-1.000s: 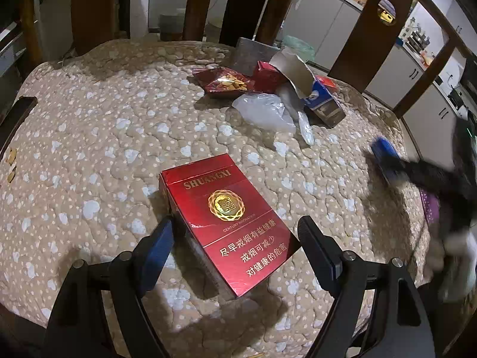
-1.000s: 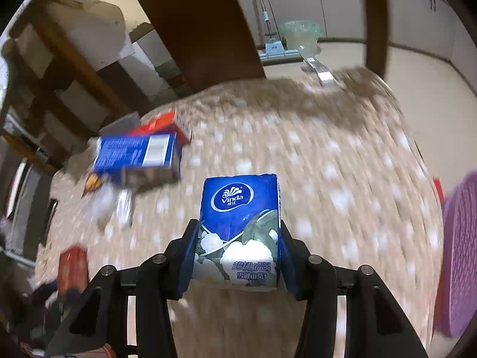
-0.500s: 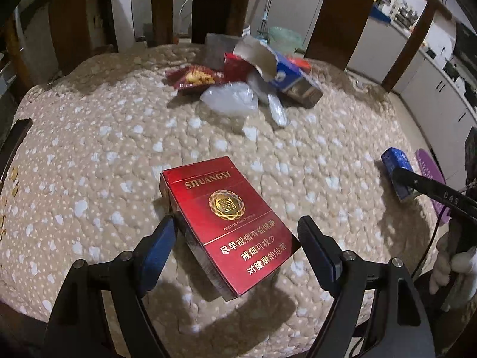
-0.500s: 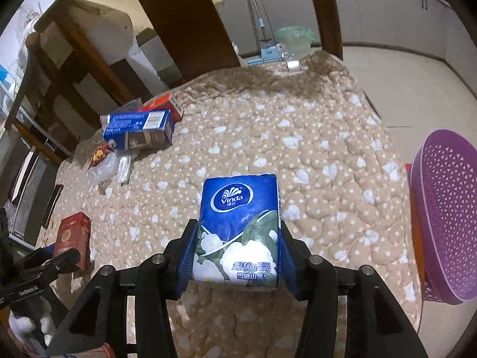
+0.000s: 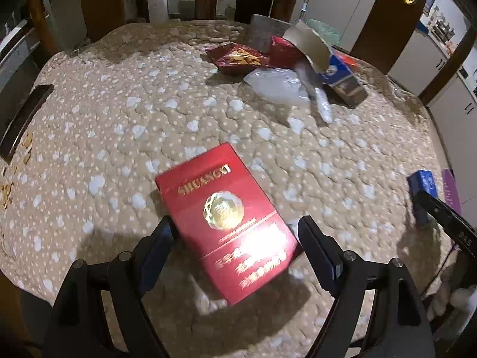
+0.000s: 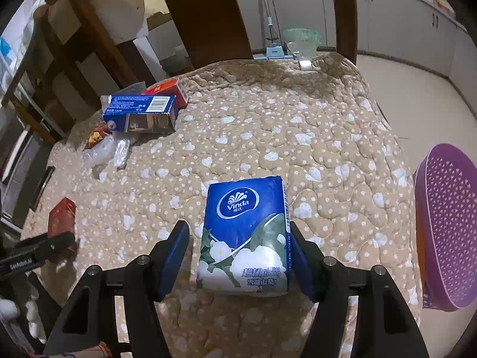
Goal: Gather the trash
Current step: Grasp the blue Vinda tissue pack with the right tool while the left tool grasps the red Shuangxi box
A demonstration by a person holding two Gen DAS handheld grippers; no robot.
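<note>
A red cigarette pack [image 5: 226, 217] lies on the quilted table cover between the fingers of my open left gripper [image 5: 238, 247]; its left corner is at the left finger, the right finger stands apart. It shows small in the right wrist view [image 6: 62, 217]. My right gripper [image 6: 238, 256] is open around a blue Vinda tissue pack [image 6: 247, 235]; the right finger touches it, the left finger stands off. The tissue pack also shows at the table's right edge in the left wrist view [image 5: 421, 191].
A trash pile sits at the far side: snack bag [image 5: 237, 58], clear plastic bag [image 5: 280, 85], blue carton [image 6: 140, 113], red box [image 6: 168, 89]. A purple perforated basket [image 6: 447, 223] stands off the table's right edge. Wooden chair backs [image 5: 390, 15] ring the table.
My right gripper has opened; the tissue pack now rests on the table with a gap at the left finger. The left gripper view has shifted and tilted slightly around the red pack.
</note>
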